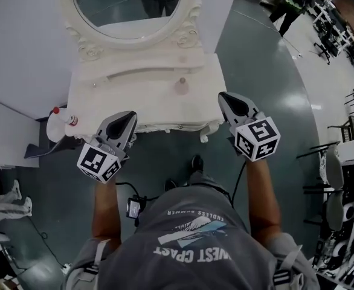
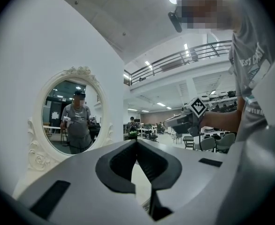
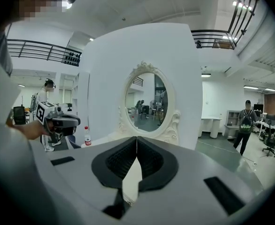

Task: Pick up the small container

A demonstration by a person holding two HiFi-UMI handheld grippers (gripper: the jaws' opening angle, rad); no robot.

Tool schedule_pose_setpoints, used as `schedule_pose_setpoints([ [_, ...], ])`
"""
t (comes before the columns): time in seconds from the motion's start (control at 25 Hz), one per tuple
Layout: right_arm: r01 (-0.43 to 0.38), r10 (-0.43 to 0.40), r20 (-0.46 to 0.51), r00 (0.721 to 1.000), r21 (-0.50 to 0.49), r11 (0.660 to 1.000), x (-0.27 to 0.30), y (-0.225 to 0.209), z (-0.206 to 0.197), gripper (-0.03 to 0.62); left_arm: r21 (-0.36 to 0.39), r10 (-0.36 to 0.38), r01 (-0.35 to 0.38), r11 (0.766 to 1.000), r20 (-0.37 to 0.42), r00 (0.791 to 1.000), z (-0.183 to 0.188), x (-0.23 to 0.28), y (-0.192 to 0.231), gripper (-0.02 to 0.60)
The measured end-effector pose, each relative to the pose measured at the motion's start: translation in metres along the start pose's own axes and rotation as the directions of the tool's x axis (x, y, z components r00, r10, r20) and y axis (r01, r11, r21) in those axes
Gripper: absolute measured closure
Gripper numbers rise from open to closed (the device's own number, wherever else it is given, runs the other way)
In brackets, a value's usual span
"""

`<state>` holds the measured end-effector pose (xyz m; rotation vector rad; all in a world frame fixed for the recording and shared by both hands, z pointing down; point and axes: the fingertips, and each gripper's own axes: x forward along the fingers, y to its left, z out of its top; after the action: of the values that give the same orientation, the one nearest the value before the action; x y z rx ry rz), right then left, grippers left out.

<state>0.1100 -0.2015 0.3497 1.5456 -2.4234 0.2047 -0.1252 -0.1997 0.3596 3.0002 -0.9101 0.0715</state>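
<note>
Upper middle: small container [image 1: 181, 87] on counter [image 1: 135, 96], untouched | left hand-held gripper [image 1: 128, 119] pressed together, empty, lower left | right hand-held gripper [image 1: 225, 99] pressed together, empty, to its right

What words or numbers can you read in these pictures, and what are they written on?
"WEST COAST": big letters, seen upside down, on the person's grey T-shirt.
"ENDLESS SUMMER": small line on the same shirt, only just readable.
Red label on the clear plastic bottle: too small to read.
Left marker cube and right marker cube: black-and-white patterns only, no words.
</note>
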Motion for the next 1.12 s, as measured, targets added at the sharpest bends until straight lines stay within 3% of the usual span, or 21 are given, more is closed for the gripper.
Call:
schedule_pose_setpoints([
  [0.52, -0.189, 0.189, -0.030, 0.981, 0.001, 0.982, 0.081, -0.019, -0.007, 0.568, -0.009, 0.200, -0.201, 0.980, -0.052, 0.978, 0.000, -0.003, 0.032, 0.565],
  [1.12, -0.309, 0.309, -0.109, 0.945, 0.018, 0.951, 0.156, -0.045, -0.038, 0.566, -0.070, 0.290, -0.301, 0.951, -0.134, 0.947, -0.031, 0.015, 0.037, 0.565],
])
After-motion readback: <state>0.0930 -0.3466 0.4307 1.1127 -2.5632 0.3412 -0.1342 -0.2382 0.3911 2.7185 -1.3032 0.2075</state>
